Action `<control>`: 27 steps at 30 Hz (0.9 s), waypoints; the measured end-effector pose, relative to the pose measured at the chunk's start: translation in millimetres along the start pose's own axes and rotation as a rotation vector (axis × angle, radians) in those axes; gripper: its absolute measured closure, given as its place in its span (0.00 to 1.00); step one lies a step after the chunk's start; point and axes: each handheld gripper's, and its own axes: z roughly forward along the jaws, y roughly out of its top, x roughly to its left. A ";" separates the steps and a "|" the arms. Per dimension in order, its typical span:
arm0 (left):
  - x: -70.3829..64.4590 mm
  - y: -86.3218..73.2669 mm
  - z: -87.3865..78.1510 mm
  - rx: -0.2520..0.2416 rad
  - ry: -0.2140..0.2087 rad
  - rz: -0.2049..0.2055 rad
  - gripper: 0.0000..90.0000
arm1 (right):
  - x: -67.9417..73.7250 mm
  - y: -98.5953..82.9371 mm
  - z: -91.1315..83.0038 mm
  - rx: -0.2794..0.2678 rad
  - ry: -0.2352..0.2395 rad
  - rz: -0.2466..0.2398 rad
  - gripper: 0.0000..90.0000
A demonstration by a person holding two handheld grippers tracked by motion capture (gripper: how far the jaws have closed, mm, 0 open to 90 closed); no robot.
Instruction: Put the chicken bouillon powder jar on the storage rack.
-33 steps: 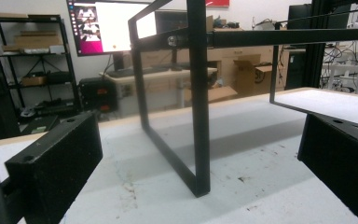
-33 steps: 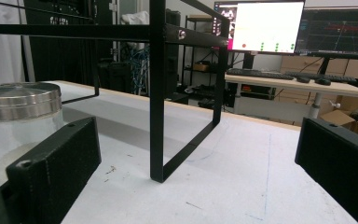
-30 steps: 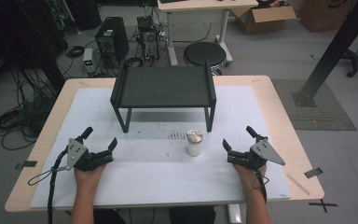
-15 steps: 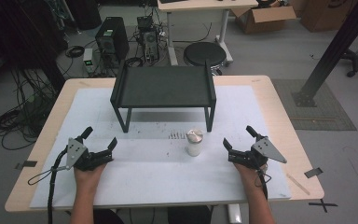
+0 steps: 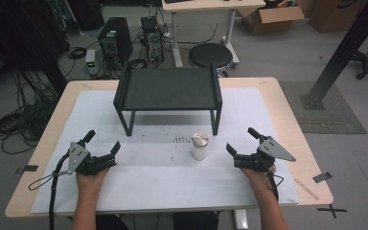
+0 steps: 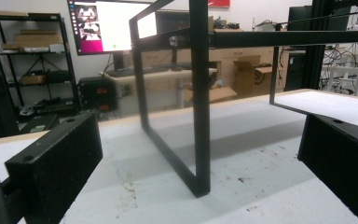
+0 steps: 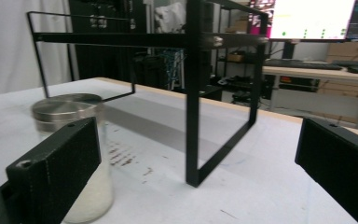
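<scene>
Bench [image 5: 278, 103] with white mat; a person's two forearms come in from the near edge, each hand holding a gripper.

Left gripper [image 5: 101, 140]: resting low on the mat at the near left, jaws spread wide, nothing between them. In the left gripper view its jaws frame the near left leg of the black rack [image 6: 199, 116], well apart from it.

Right gripper [image 5: 242, 140]: resting on the mat at the near right, jaws spread wide, holding nothing. Grey three-cornered plate on top, pointing outward.

Jar [image 5: 200, 146]: small, clear, metal lid, white contents; upright on the mat between the two grippers, nearer the right one. It stands just in front of the rack's front right leg, not under the shelf. In the right gripper view the jar [image 7: 81, 154] sits behind the left-hand jaw, partly hidden by it, not touching as far as I can tell.

Black rack [image 5: 167, 89]: four-legged, flat top, mid-bench, beyond the jar.
</scene>
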 end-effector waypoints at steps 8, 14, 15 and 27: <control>-0.5 0.0 -0.2 -0.002 0.001 0.006 0.00 | 10.9 7.6 7.2 0.025 0.102 -0.004 0.00; -1.0 -0.1 -0.4 -0.003 0.000 0.009 0.00 | 15.1 11.5 10.5 0.052 0.147 -0.004 0.00; -1.0 -0.1 -0.4 -0.003 0.000 0.009 0.00 | 16.0 12.1 11.1 0.056 0.155 -0.005 0.00; -1.0 -0.1 -0.3 -0.003 -0.001 0.008 0.00 | 26.8 13.3 22.4 0.125 0.227 -0.034 0.00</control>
